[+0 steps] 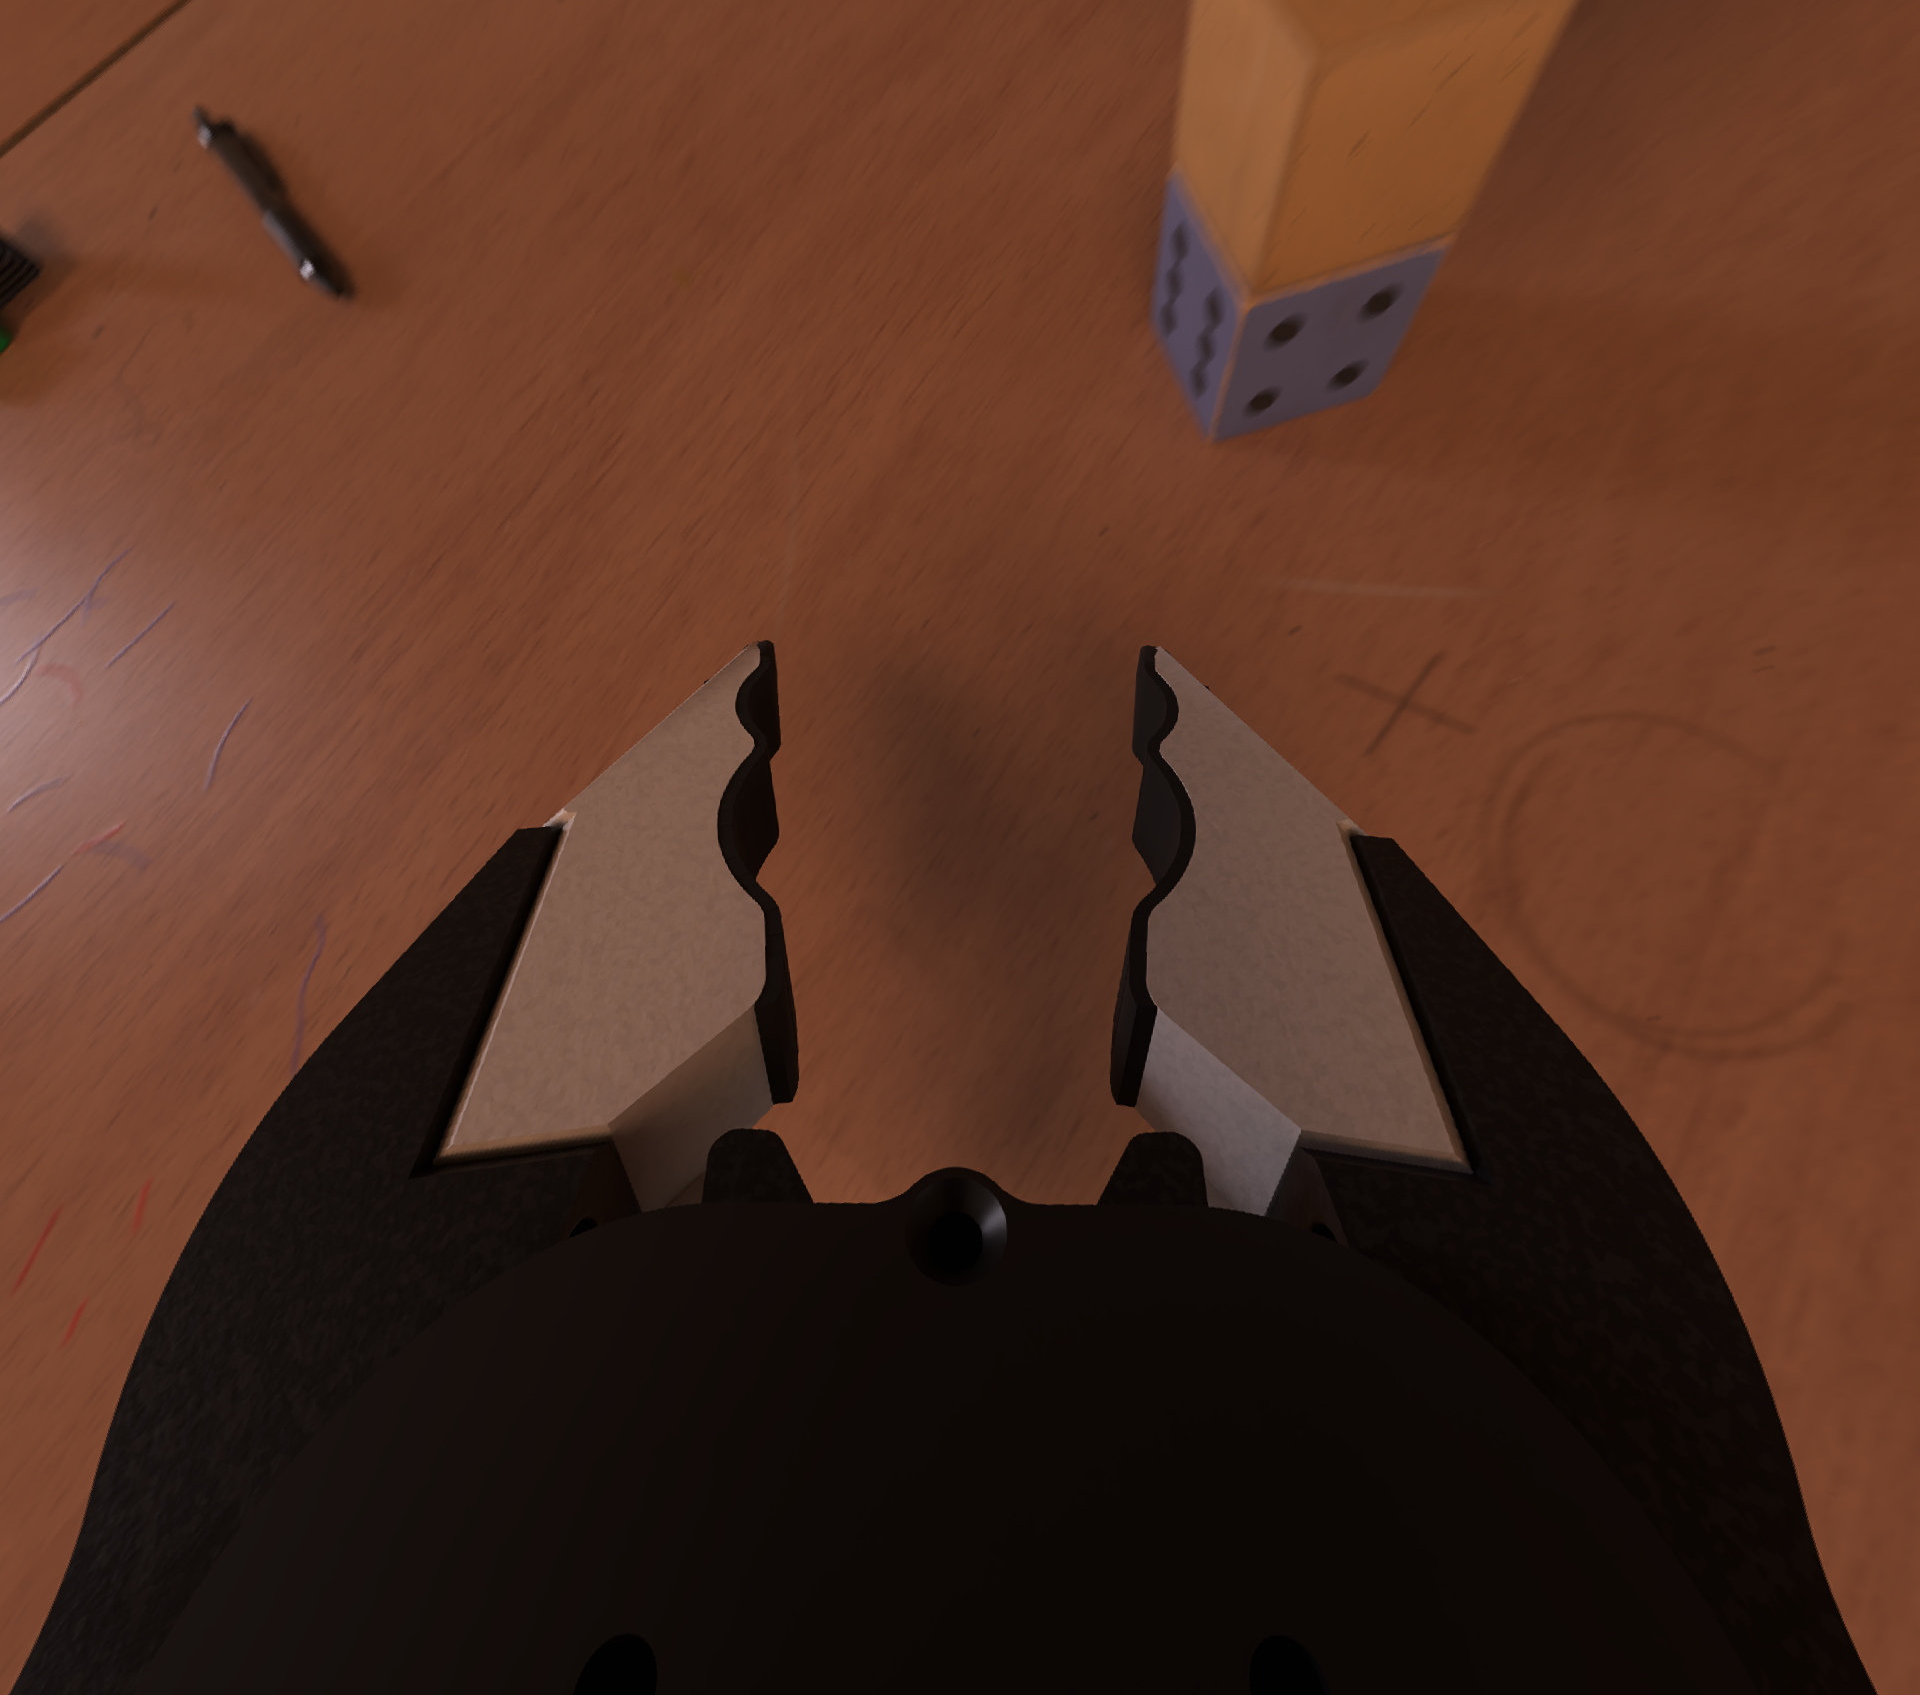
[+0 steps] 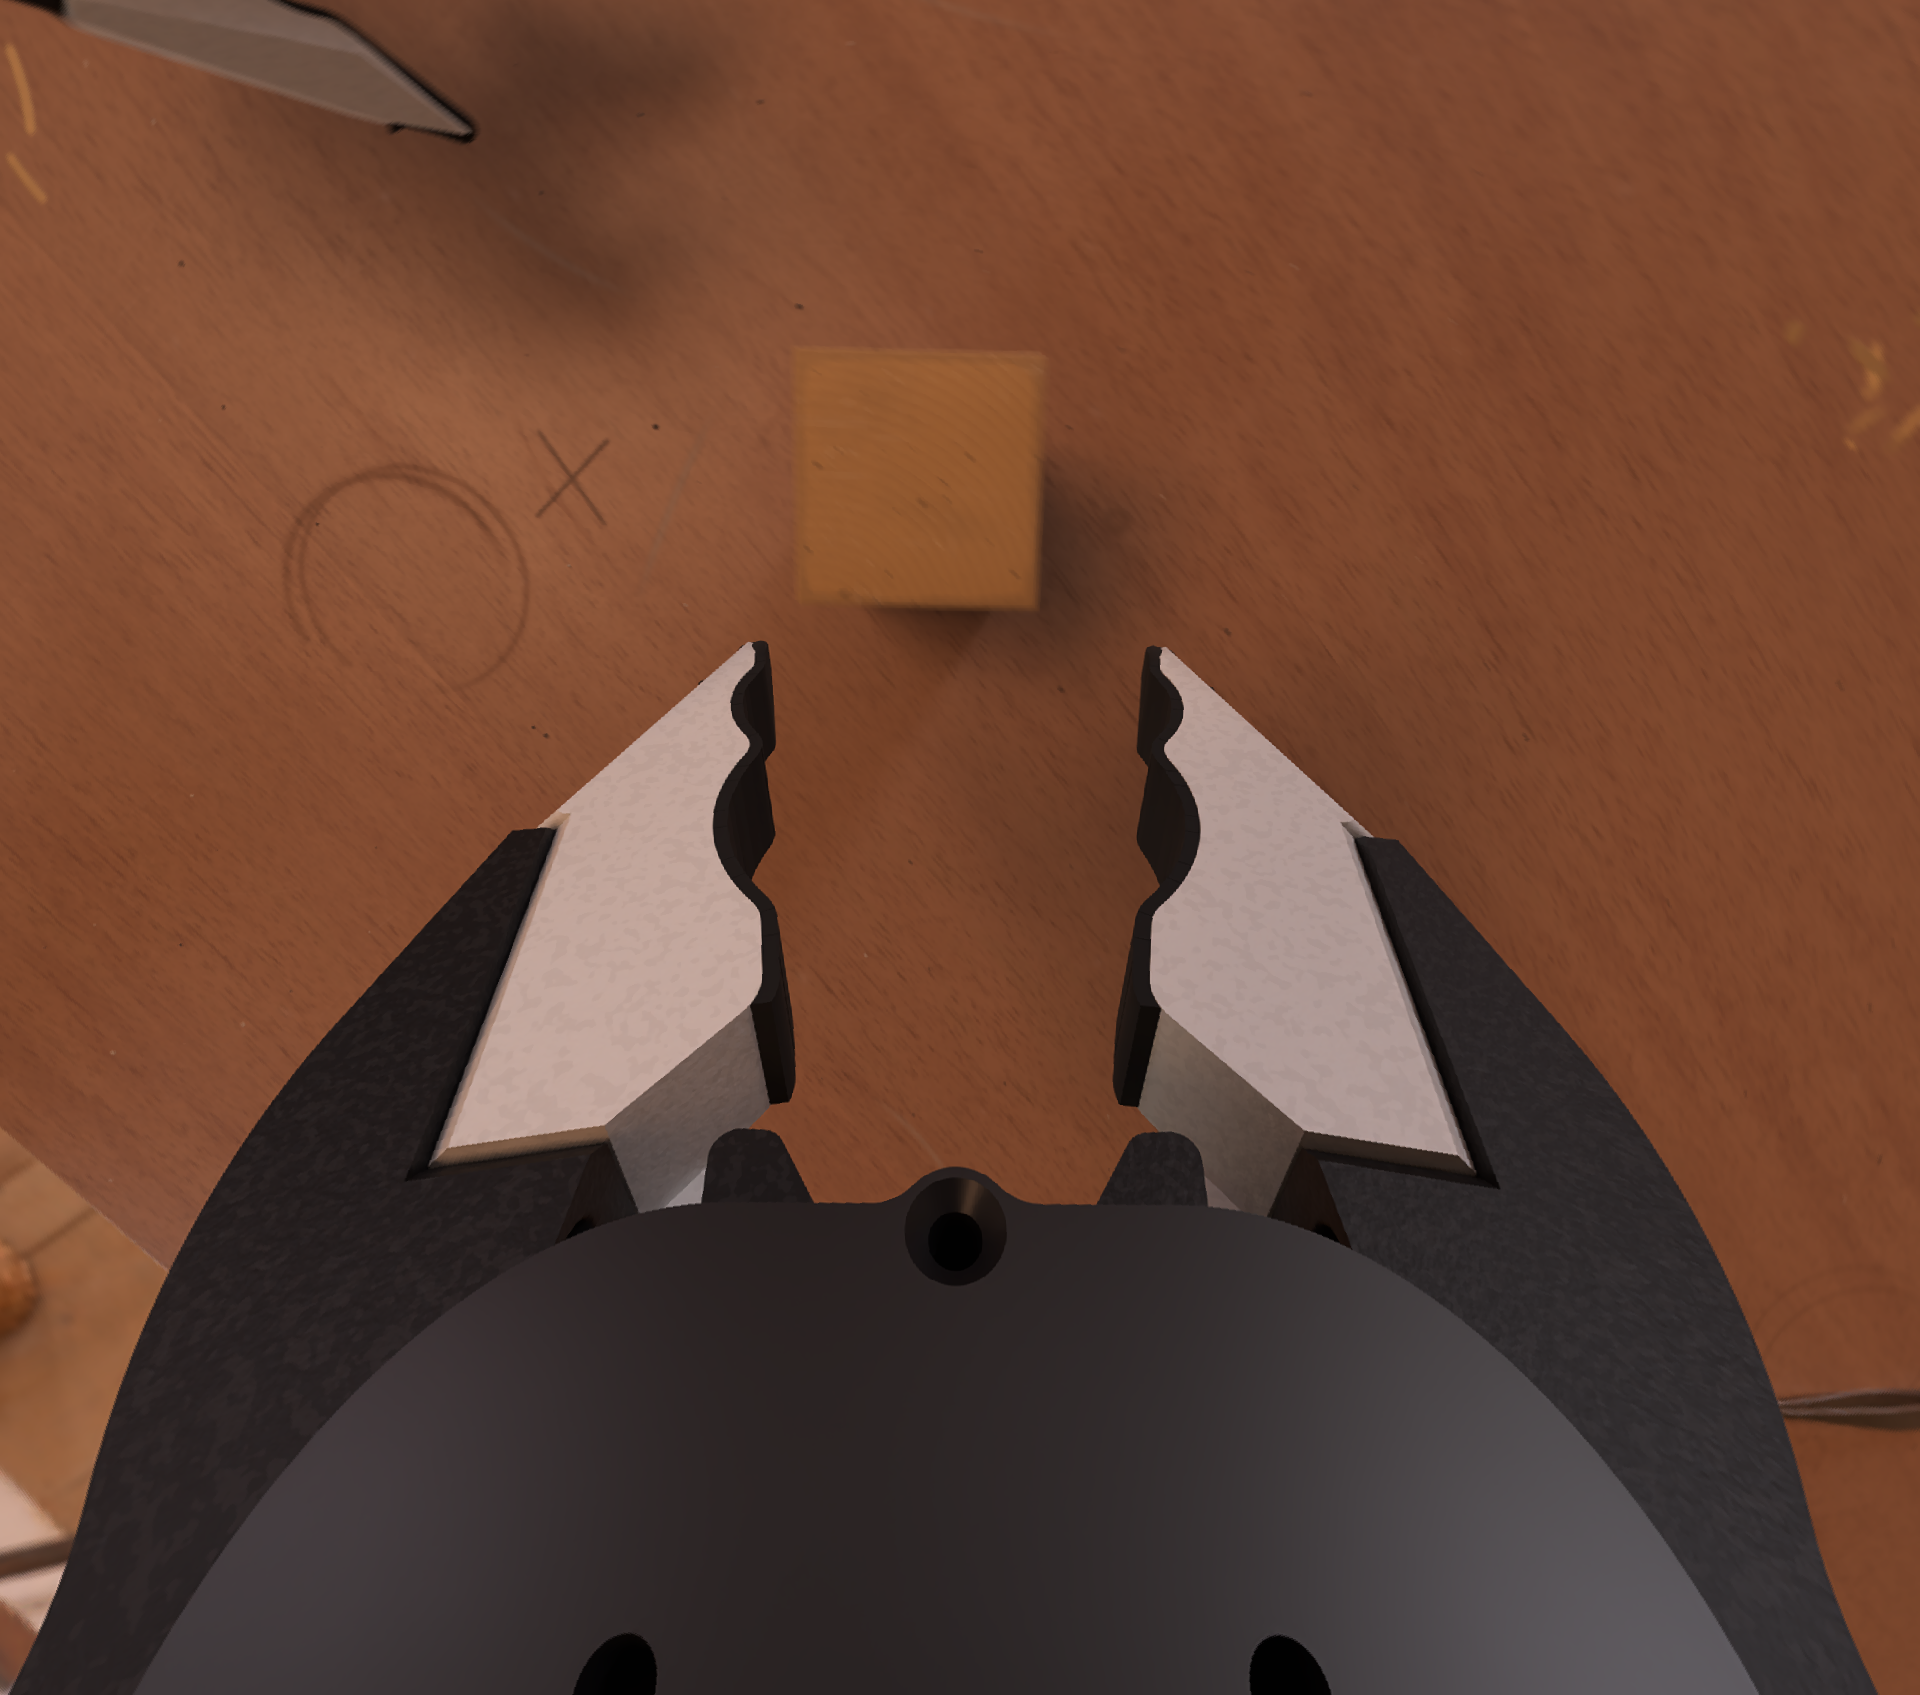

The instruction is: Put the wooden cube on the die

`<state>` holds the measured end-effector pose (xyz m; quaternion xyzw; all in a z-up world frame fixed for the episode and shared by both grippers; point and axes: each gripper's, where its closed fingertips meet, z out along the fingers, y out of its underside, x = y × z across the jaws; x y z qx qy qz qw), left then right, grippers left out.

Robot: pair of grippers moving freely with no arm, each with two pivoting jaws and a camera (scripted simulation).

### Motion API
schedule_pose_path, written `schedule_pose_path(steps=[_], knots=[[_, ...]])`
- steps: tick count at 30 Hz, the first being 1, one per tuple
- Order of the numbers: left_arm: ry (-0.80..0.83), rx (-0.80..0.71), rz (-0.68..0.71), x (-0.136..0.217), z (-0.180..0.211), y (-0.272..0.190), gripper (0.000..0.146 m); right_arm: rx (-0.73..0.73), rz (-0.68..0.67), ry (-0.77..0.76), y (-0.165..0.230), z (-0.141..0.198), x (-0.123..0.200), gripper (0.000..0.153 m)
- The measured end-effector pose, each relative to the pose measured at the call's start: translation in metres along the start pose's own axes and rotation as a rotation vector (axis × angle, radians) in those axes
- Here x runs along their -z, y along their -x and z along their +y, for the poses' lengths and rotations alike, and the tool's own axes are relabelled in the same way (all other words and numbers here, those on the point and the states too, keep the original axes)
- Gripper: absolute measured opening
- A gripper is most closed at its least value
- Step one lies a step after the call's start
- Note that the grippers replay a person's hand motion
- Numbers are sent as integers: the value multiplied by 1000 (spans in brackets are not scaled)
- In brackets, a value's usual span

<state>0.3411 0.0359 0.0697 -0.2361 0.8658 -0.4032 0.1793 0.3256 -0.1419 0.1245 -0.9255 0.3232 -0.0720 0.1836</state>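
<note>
Wooden cube (image 1: 1382,56) sits on the die (image 1: 1288,336), faces roughly flush, stack upright on the table (image 1: 727,398). Left gripper (image 1: 954,658) spread, empty, near the die. Right gripper (image 2: 954,658) spread, empty, above the cube.

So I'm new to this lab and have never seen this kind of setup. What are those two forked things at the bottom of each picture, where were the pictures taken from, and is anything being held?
Each picture comes from a camera mounted on a two-fingered grasping tool, looking forward along its fingers. The left tool and the right tool are both open and hold nothing.

Below them is a brown wooden table. The left tool's camera shows the wooden cube standing on the pale die, so the stacking looks done. The right tool's camera looks almost straight down on the cube, which hides the die there. The pale pointed shape at its upper left is a finger of the other tool.

Also on the table: a small dark bit and pencilled marks, a cross and a circle.
</note>
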Motion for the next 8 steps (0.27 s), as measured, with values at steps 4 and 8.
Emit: schedule_pose_path(steps=[4,8], knots=[[-145,-9,141,11,-41,-21,69,-106,5,-95,-27,16,25,71],[-237,-118,275,16,-89,-43,69,-213,6,-167,-53,35,42,71]])
